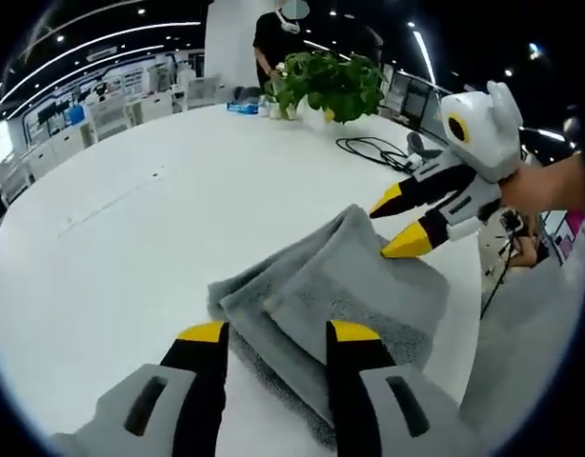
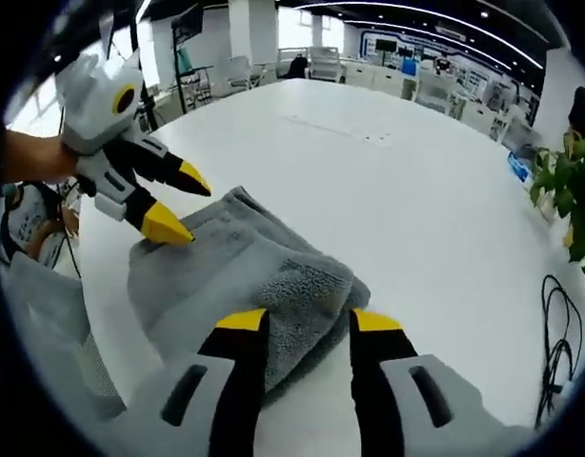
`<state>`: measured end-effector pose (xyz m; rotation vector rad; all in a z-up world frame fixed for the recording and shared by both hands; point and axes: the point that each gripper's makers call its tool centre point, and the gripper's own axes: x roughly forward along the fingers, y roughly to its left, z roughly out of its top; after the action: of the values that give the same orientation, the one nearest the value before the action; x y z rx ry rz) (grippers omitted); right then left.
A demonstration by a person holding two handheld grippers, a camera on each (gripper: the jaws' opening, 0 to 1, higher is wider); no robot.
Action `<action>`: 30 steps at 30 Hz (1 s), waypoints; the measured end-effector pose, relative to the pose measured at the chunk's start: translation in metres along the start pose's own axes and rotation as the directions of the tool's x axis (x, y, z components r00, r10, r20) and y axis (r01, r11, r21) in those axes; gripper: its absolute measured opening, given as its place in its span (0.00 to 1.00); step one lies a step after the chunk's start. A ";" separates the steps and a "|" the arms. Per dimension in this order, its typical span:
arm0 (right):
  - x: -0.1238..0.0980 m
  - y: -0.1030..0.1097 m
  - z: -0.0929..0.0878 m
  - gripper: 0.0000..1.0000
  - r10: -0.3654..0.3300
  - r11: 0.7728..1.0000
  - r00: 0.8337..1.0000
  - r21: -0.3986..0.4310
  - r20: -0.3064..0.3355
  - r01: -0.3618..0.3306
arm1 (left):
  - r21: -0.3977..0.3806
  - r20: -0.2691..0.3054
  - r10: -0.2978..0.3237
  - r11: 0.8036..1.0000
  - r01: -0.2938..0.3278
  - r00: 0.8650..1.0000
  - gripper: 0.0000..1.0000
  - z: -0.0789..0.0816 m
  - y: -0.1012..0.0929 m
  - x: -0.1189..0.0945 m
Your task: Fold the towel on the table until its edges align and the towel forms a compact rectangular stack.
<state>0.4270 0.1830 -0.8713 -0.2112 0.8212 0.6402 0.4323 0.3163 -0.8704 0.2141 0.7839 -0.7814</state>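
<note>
A grey towel (image 1: 340, 290) lies folded in a thick, slightly uneven stack near the edge of the white table (image 1: 159, 219). My left gripper (image 1: 278, 333) is open, its yellow-tipped jaws standing on either side of the towel's near corner. From the right, my right gripper (image 1: 397, 224) comes in open, its lower tip at the towel's far edge. In the right gripper view the towel (image 2: 245, 267) spreads ahead of the open right gripper (image 2: 307, 324), whose jaws straddle its near fold. The left gripper (image 2: 178, 203) is open at the towel's far left corner.
A potted plant (image 1: 331, 84) and a person stand at the table's far end, near a small blue item (image 1: 243, 108). A black cable (image 1: 378, 150) lies beyond the towel. The table edge (image 1: 464, 314) runs just past the towel. Wide bare tabletop (image 2: 388, 181) stretches away.
</note>
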 end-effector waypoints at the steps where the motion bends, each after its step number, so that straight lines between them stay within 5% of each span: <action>1: 0.000 0.001 -0.002 0.42 0.001 1.000 1.000 0.017 -0.003 -0.001 | 0.001 0.000 0.000 1.000 0.000 1.000 0.45 -0.001 0.000 0.000; 18: 0.019 0.001 -0.034 0.46 0.065 0.986 0.995 0.156 -0.071 -0.054 | -0.032 -0.058 -0.040 0.999 0.038 0.998 0.37 -0.029 -0.017 0.007; 30: 0.029 0.001 -0.028 0.39 0.092 0.996 0.992 0.020 -0.090 -0.091 | -0.043 -0.092 -0.020 0.999 0.016 0.996 0.36 -0.030 -0.021 0.019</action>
<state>0.4237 0.1847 -0.9116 -0.1900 0.9276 0.7139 0.4096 0.3044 -0.9030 0.2066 0.8897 -0.7756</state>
